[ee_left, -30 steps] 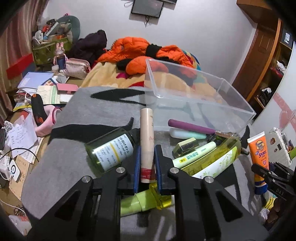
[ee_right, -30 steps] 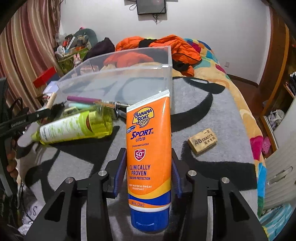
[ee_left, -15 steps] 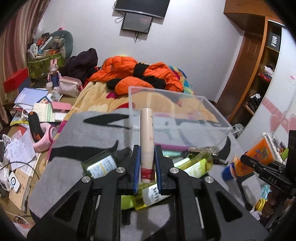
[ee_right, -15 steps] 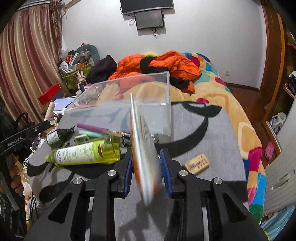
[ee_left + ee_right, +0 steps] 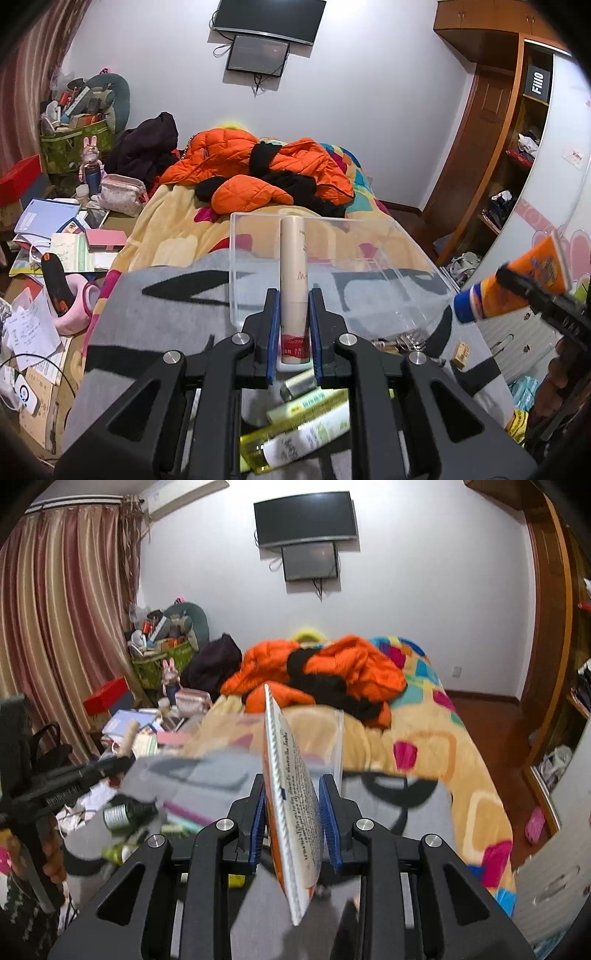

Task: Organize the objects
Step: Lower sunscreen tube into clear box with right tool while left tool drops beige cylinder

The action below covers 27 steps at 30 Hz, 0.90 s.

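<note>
My left tongs (image 5: 293, 325) squeeze beige tube (image 5: 293, 280), tube up in air, clear box (image 5: 332, 273) just behind it. My right tongs (image 5: 293, 808) pinch orange sunscreen tube (image 5: 291, 805), edge toward me, raised over gray blanket (image 5: 424, 812). Yellow-green bottle (image 5: 295, 439) lies near, under left tongs.

Both cameras sit just behind their own gripper, looking forward and somewhat down along the fingers toward the bed (image 5: 177, 236) and the far wall. The left view has the clear bin (image 5: 332, 266) close at 12 o'clock and the right gripper (image 5: 532, 291) at 3 o'clock. The right view shows the left gripper (image 5: 110, 764) at 9 o'clock. Both share the bin (image 5: 332, 734), the orange jacket (image 5: 236, 155) (image 5: 369, 668) and the wall screens (image 5: 258, 55) (image 5: 308, 561).
</note>
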Each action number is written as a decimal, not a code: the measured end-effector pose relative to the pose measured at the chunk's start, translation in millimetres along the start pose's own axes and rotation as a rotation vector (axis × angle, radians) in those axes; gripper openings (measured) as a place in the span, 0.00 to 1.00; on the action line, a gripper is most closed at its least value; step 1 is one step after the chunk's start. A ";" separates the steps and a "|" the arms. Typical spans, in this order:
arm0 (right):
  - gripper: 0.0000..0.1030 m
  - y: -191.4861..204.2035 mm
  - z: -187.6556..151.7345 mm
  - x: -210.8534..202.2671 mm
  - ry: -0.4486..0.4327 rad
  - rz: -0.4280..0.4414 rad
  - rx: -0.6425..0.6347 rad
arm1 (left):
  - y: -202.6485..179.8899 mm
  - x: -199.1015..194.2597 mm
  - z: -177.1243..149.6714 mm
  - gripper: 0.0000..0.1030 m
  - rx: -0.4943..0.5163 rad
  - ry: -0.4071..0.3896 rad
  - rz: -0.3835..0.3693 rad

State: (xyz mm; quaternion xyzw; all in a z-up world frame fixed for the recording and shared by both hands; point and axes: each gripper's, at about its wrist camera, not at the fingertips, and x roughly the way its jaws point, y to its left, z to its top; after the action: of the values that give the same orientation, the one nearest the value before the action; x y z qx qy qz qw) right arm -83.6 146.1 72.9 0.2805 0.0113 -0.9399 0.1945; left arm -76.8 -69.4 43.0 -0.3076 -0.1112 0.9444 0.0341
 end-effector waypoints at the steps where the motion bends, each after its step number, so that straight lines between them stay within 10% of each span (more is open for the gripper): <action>1: 0.24 0.6 4.9 2.1 -0.007 -0.001 -0.004 | -0.4 3.3 2.5 0.14 0.005 0.004 0.002; 27: 0.24 30.6 16.8 141.4 0.242 -0.164 -0.269 | -8.7 100.8 15.2 0.14 0.062 0.200 0.018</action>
State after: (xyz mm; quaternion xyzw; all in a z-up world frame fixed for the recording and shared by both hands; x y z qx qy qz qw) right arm -189.5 64.9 14.6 0.3612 0.1830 -0.9019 0.1503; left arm -167.3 -50.3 -0.9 -0.3999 -0.0750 0.9123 0.0460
